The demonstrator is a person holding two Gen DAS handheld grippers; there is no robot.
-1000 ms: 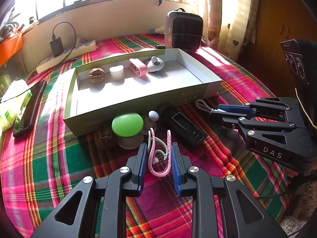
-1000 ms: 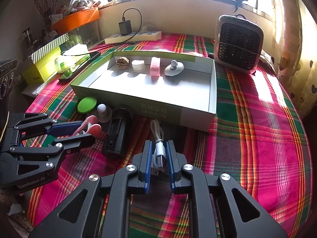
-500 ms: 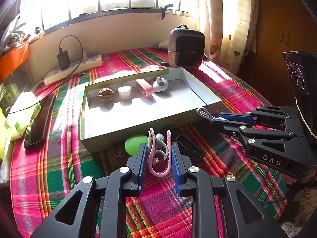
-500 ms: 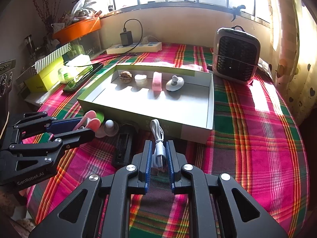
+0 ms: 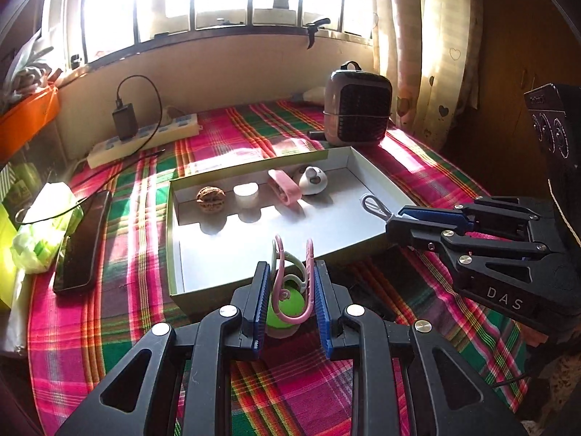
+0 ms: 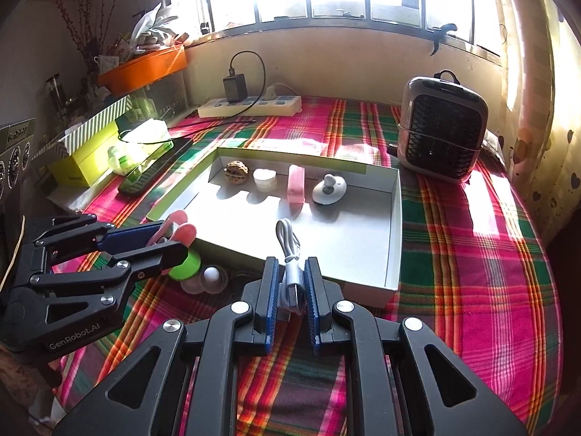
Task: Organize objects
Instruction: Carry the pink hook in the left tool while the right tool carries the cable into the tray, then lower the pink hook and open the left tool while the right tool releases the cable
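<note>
Pink clip [image 5: 292, 283] points upward (cable [image 6: 290, 254] likewise).

Matt cardboard box [image 5: 189, 292], woven tablecloth [image 5: 90, 330]

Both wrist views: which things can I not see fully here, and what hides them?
- Green-lidded jar, left wrist view: partly behind the pink clip held by the left gripper.
- Cable, right wrist view: its lower end is hidden between the right gripper pads.
- Black device, left wrist view: in shadow beside the box, so its type is unclear.
</note>
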